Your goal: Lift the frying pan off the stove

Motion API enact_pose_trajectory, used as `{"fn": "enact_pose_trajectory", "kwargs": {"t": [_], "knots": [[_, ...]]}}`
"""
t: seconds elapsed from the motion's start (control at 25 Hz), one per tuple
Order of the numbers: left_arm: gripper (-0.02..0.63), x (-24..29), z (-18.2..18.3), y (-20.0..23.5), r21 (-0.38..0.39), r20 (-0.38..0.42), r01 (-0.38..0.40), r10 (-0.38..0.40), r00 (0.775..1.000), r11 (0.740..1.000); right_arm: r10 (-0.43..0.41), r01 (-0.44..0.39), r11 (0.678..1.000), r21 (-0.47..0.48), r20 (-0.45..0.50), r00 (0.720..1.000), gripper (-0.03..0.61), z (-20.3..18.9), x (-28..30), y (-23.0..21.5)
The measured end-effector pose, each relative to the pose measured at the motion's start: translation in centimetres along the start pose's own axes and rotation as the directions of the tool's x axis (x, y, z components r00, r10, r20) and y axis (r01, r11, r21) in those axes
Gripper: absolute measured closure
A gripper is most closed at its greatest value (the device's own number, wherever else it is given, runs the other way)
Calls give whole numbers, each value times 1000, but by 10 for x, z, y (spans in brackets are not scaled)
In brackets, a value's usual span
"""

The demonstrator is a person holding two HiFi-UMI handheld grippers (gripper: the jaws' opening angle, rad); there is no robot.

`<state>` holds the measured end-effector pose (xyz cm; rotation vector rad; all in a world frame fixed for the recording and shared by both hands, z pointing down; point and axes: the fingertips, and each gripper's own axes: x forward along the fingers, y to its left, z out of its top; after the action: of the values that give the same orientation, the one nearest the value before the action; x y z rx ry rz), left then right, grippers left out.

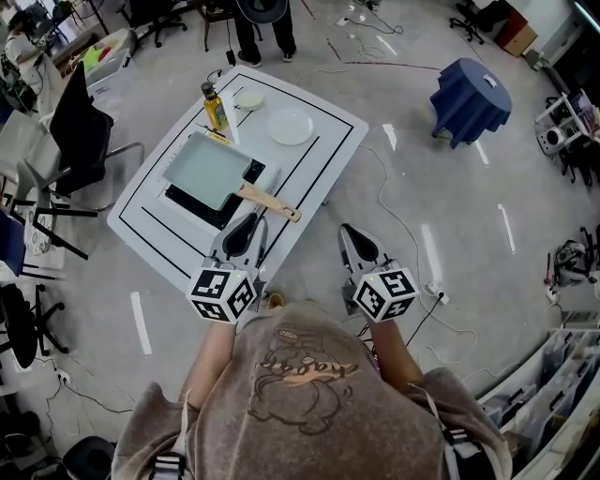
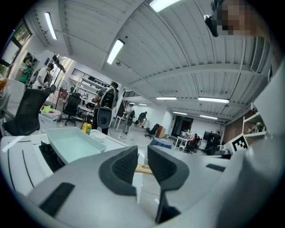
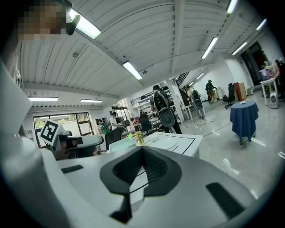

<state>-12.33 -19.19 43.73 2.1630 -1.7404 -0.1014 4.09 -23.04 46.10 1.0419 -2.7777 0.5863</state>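
A pale green rectangular frying pan (image 1: 208, 169) with a wooden handle (image 1: 270, 202) sits on a black stove (image 1: 199, 208) on the white table (image 1: 323, 141). My left gripper (image 1: 247, 226) hovers at the table's front edge, just short of the handle's end. In the left gripper view its jaws (image 2: 142, 156) stand a narrow gap apart with nothing between them; the pan (image 2: 73, 144) lies ahead to the left, and the handle (image 2: 143, 168) shows through the gap. My right gripper (image 1: 352, 236) is off the table's right side, over the floor, its tips (image 3: 142, 153) touching and empty.
An oil bottle (image 1: 215, 106), a small bowl (image 1: 248, 98) and a white plate (image 1: 291, 127) stand at the table's far end. A person (image 1: 262, 28) stands beyond it. A black chair (image 1: 80, 131) is at the left, a blue-draped stool (image 1: 471, 98) at the right, cables on the floor.
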Motion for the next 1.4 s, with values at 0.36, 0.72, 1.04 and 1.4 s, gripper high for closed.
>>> {"fn": "enact_pose_trajectory", "kwargs": {"t": [0.36, 0.72, 1.04, 1.4], "knots": [[387, 10, -12, 3, -93, -59, 38, -44, 997, 995, 14, -14, 1000, -3, -12, 1000, 578, -1, 7, 0], [250, 18, -27, 11, -292, -74, 71, -97, 992, 954, 17, -17, 1000, 2, -19, 1000, 578, -4, 11, 2], [224, 33, -45, 22, -402, -91, 69, -114, 989, 913, -6, 6, 1000, 10, -14, 1000, 578, -4, 11, -5], [216, 52, -59, 33, -485, -99, 49, -110, 989, 873, -24, 25, 1000, 20, -20, 1000, 578, -6, 10, -11]]}}
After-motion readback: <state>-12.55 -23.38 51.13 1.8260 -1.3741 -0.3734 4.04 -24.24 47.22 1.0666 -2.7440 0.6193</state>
